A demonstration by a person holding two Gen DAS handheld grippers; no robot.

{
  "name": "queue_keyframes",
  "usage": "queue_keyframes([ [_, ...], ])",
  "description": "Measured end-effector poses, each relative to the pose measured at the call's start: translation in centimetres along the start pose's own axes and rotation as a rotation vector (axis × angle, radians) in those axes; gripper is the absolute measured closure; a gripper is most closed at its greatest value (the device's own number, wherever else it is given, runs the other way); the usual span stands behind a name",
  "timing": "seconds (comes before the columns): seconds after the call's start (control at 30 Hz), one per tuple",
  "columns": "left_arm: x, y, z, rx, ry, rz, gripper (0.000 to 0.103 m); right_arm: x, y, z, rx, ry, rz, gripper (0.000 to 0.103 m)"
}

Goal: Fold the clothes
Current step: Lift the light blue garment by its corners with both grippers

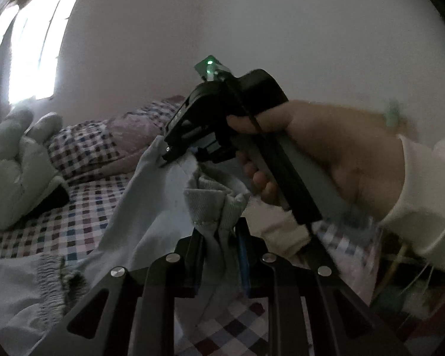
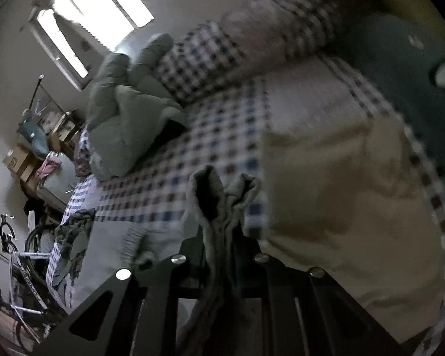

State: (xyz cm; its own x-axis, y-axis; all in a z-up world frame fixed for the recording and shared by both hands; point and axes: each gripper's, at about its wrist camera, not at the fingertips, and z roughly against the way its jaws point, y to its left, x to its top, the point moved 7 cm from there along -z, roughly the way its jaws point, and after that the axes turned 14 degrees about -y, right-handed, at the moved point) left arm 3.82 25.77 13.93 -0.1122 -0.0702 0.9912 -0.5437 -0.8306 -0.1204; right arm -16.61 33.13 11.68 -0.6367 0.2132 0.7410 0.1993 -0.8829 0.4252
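A dim bedroom seen from two handheld tongs. In the left wrist view, the left tongs (image 1: pixel 219 237) are closed narrowly on a bunched fold of a pale blue-grey garment (image 1: pixel 151 207), lifted above a bed covered by a checked sheet (image 1: pixel 83 216). Just ahead, the right tongs (image 1: pixel 175 155) pinch another edge of the same garment; a person's hand (image 1: pixel 317 160) in a cream sleeve (image 1: pixel 424 201) grips their black handle, where a small green light glows. The garment's gathered waistband (image 1: pixel 49 276) trails down at lower left. A pale green padded jacket (image 1: pixel 12 166) lies near the pillows. In the right wrist view, the right tongs (image 2: pixel 222 249) clamp a ribbed hem of the garment, which stands up between them. A beige cloth (image 2: pixel 335 184) lies on the bed to the right, and a bicycle (image 2: pixel 20 267) stands beside the bed at far left, below a bright window (image 2: pixel 95 14).
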Motion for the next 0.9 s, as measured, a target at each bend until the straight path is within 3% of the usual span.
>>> queue_keyframes([
  [0.27,4.7,11.1,7.2,0.099,-0.100,0.360,0.083,2.9,14.0,-0.9,0.004,-0.009,0.147,0.090],
  [0.37,5.2,15.0,10.2,0.142,-0.124,0.429,0.083,2.6,19.7,-2.5,0.014,0.012,0.220,0.090],
  [0.43,4.9,17.7,12.0,0.176,-0.131,0.480,0.083,2.1,23.8,-3.8,0.016,0.030,0.286,0.090],
  [0.73,0.4,25.3,17.4,0.281,-0.113,0.669,0.083,-4.6,34.0,-12.0,-0.040,0.169,0.536,0.091],
  [0.9,-1.8,26.7,18.8,0.298,-0.100,0.728,0.083,-7.4,36.5,-14.5,-0.071,0.219,0.610,0.091],
])
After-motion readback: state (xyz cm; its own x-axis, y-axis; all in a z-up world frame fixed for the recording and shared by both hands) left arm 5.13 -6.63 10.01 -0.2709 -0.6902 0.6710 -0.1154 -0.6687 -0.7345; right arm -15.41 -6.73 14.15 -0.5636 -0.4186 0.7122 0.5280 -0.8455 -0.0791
